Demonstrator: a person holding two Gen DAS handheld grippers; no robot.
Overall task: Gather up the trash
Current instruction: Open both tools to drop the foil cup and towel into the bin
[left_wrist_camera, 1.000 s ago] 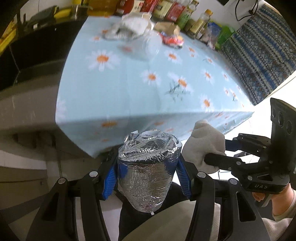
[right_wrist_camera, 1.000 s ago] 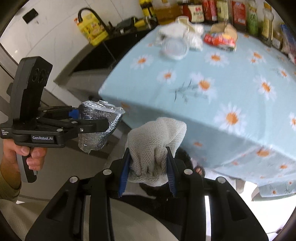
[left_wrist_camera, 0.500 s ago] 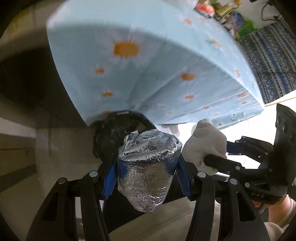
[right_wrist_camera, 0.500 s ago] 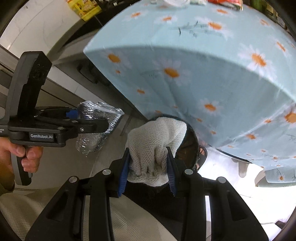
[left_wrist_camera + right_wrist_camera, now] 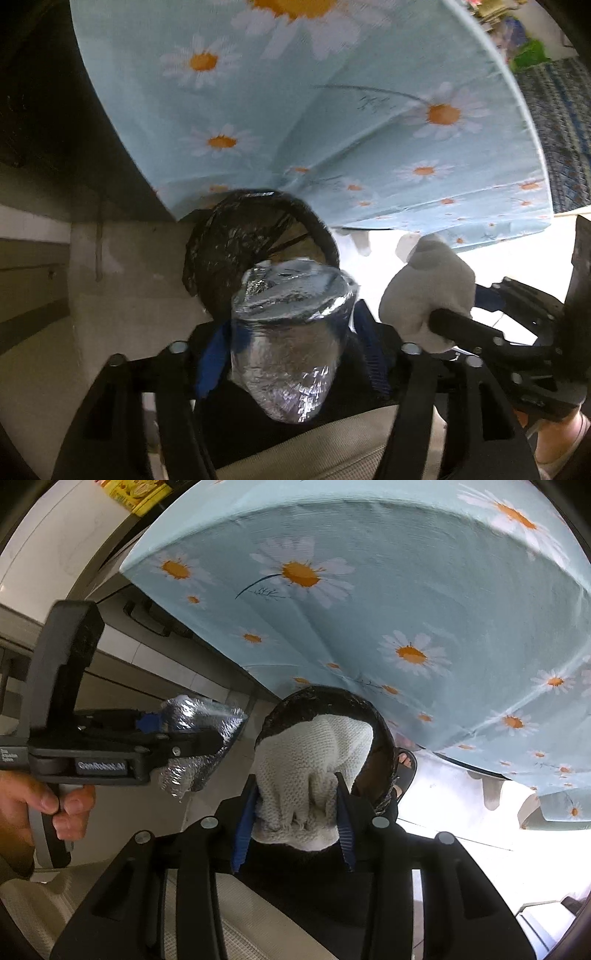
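My left gripper (image 5: 291, 332) is shut on a crumpled foil wad (image 5: 288, 332), held just in front of the mouth of a black-lined trash bin (image 5: 236, 240) on the floor under the table edge. My right gripper (image 5: 295, 805) is shut on a bunched white knit cloth (image 5: 310, 768), held over the same bin (image 5: 380, 746). The left gripper and foil wad (image 5: 199, 746) show at left in the right wrist view. The right gripper's cloth (image 5: 428, 288) shows at right in the left wrist view.
A table with a light-blue daisy tablecloth (image 5: 332, 110) overhangs the bin, also in the right wrist view (image 5: 406, 609). Dark cabinets (image 5: 44, 110) stand at left. A sandalled foot (image 5: 404, 768) rests beside the bin. A patterned rug (image 5: 565, 129) lies at right.
Both grippers have dropped from table height down below the table edge toward the trash bin, still holding the foil wad and the cloth. The bin's mouth is now close in both views.
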